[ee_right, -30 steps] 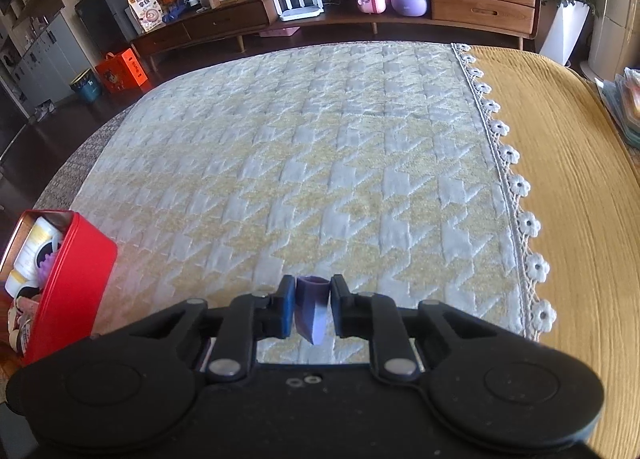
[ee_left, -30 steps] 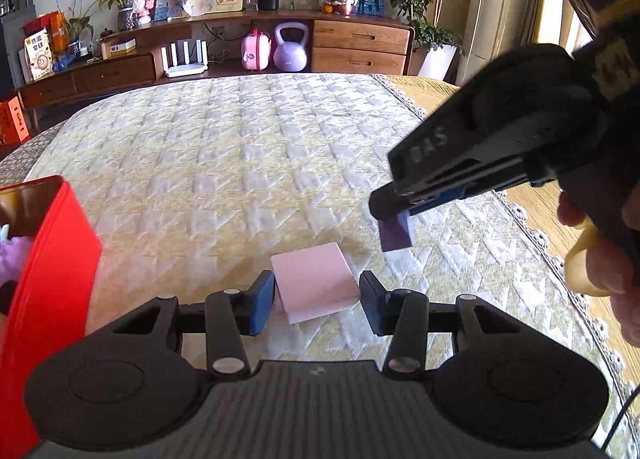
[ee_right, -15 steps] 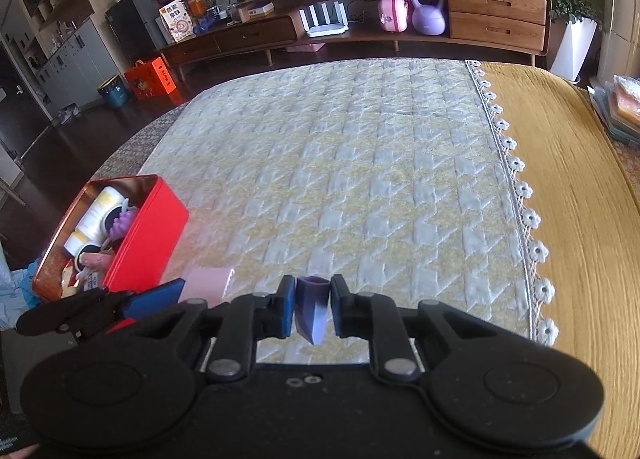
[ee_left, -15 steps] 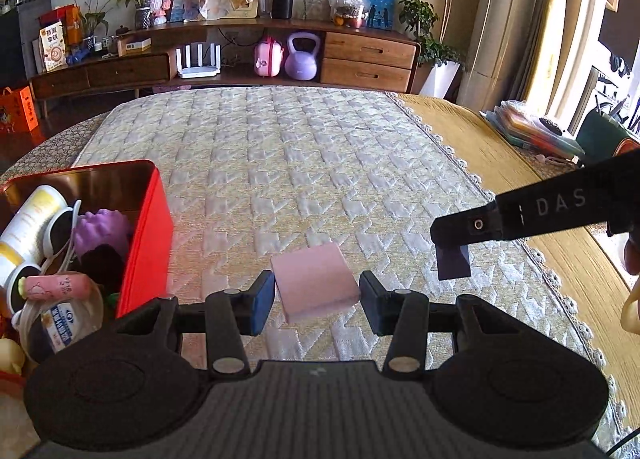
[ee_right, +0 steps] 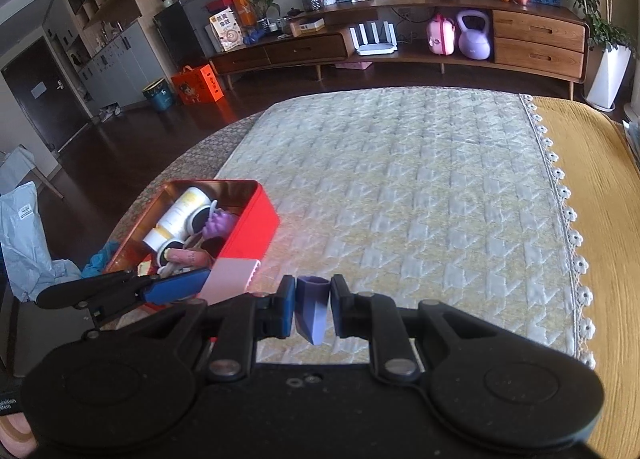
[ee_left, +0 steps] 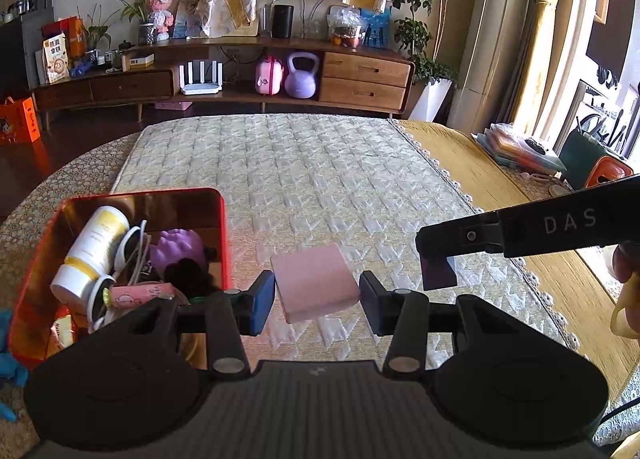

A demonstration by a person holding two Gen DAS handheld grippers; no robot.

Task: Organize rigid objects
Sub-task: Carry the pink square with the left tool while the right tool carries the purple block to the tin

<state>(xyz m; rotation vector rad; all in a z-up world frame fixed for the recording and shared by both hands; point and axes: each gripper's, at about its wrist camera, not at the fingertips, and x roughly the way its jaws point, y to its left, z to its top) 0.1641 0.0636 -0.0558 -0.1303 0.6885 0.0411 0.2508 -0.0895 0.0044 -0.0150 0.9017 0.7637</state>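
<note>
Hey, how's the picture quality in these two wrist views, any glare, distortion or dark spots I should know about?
Left wrist view: strong daylight from the window at right washes out that edge, and the fisheye bends the wooden sideboard. Right wrist view: the room's left side is dim, the red metal tin throws a reddish glow onto the quilted cover, and the corners are vignetted black.

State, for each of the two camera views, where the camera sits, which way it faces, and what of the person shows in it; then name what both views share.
Left wrist view: sits behind the left tongs, faces forward and down over the quilted bed cover; tongs grip a flat pink block; fingers show at right.
Right wrist view: sits behind the right tongs, same heading; tongs grip a small purple faceted piece; no body shows.
Shared: open red metal tin, pink block, purple piece, each other's tongs, bed cover.
</note>
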